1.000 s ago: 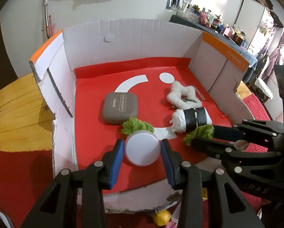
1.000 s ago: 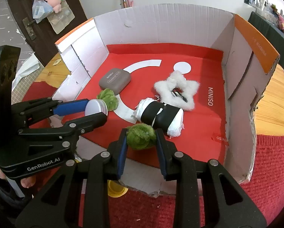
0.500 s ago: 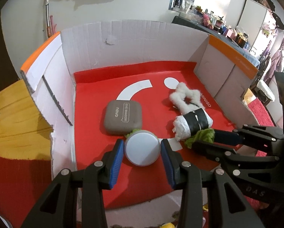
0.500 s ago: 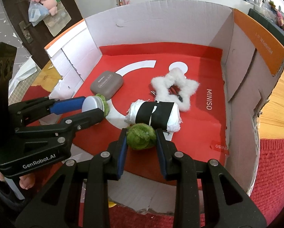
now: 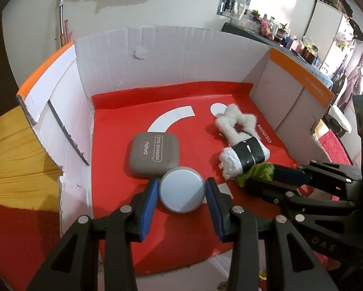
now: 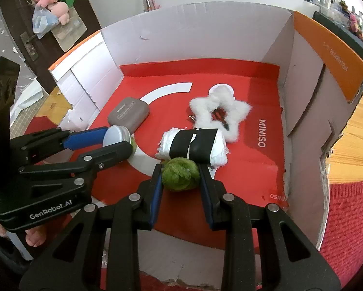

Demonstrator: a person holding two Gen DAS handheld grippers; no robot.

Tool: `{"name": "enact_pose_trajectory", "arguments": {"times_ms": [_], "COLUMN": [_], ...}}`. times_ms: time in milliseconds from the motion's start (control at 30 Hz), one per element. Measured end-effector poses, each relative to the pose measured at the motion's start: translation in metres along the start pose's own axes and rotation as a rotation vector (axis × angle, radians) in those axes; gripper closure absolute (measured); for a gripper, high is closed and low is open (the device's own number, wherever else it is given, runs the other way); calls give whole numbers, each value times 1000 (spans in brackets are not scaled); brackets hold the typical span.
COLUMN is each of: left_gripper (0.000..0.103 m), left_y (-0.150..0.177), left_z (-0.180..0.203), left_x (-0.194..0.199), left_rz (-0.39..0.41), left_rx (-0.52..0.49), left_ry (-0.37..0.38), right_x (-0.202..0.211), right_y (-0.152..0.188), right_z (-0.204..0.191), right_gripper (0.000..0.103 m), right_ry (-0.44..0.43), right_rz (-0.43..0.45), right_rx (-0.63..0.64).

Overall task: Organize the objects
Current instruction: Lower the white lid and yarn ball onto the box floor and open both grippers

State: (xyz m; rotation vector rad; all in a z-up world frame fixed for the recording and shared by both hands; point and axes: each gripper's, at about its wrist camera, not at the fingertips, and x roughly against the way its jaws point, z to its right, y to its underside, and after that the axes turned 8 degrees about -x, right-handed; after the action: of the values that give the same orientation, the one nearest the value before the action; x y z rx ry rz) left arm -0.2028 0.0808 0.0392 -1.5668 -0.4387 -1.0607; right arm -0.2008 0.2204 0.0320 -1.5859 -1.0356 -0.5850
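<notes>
Round smooth tin (image 5: pixel 182 192), fuzzy green ball (image 6: pixel 180 174)

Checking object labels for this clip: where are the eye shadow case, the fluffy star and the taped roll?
eye shadow case (image 5: pixel 154 154), left wrist view, middle of its lid
fluffy star (image 6: pixel 239 108), right wrist view, its right arm
taped roll (image 6: pixel 194 146), right wrist view, black tape band

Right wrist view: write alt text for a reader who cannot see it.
The right tool grips a green fuzzy ball over the red floor of an open cardboard box. Beyond it lie a white roll banded in black, a white fluffy star and a grey case; the left tool holds a round tin.
</notes>
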Motion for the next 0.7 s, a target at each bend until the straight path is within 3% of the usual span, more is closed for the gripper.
{"name": "enact_pose_trajectory", "arguments": {"times_ms": [400,700], "left_gripper": [61,61], "left_y": [14,9], "left_z": [7,6], "left_x": [13,5], "left_rz": [-37,-24], "left_rx": [-22,-18], "left_ry": [48,35], "right_x": [2,4], "right_y": [1,3], "right_z": [3,2], "right_gripper": [76,76], "right_ry": [-6,-6], "right_rz": [-1,-2], "right_rx": [-1,-2]}}
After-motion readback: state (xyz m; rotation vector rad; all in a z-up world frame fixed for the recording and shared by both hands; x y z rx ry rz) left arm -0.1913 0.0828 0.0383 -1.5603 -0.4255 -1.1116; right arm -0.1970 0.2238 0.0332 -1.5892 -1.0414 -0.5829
